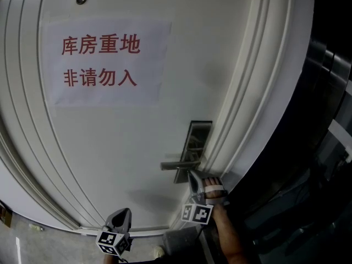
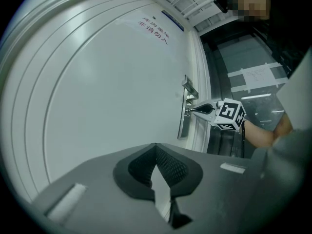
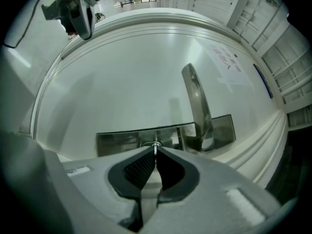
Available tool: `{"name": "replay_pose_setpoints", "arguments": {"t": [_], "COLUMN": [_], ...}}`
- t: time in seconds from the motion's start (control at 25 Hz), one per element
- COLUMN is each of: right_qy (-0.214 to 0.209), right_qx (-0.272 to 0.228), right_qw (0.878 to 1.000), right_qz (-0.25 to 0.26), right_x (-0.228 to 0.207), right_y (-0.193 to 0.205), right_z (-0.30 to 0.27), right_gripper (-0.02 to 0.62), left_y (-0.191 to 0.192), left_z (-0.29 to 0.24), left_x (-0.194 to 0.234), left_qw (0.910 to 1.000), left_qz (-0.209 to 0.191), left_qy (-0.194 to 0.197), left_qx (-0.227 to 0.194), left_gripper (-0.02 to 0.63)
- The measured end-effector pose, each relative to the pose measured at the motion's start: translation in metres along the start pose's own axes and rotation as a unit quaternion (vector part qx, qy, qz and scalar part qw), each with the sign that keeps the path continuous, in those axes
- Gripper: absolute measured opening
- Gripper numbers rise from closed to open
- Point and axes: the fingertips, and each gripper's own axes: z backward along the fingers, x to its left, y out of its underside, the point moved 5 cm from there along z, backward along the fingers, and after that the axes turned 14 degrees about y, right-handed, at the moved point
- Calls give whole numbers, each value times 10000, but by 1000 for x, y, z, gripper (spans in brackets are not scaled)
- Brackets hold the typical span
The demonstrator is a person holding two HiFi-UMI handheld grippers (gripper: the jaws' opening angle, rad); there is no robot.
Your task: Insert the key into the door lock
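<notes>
Key (image 3: 155, 146) at lock (image 3: 127, 141), R gripper (image 1: 193, 175) near doorframe (image 1: 258, 92)

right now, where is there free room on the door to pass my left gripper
Free: the wide bare door panel between the paper sign above and the left gripper below, left of the lock plate. Crowded: at the plate, where the lever handle sticks out and the right gripper holds the key at the lock.

I held my right gripper (image 1: 193, 176) level, its jaws pinched on the key (image 3: 156, 148), with my bare right forearm (image 1: 228, 236) behind it. My left gripper (image 1: 122, 213) hung lower and well apart, also level, its jaws together on nothing.
</notes>
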Motion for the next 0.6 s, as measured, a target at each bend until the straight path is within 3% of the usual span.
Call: {"name": "replay_pose_setpoints", "arguments": {"t": [0.6], "right_qy": [63], "right_qx": [-16], "right_qw": [9999], "right_qz": [100], "right_x": [2], "right_y": [-1], "right_z": [-5], "right_gripper": [14], "left_y": [5], "left_z": [1], "left_x": [-4], "left_qw": [9999], "left_qz": [39], "left_qy": [-95], "left_qx": [41], "left_gripper": [2]}}
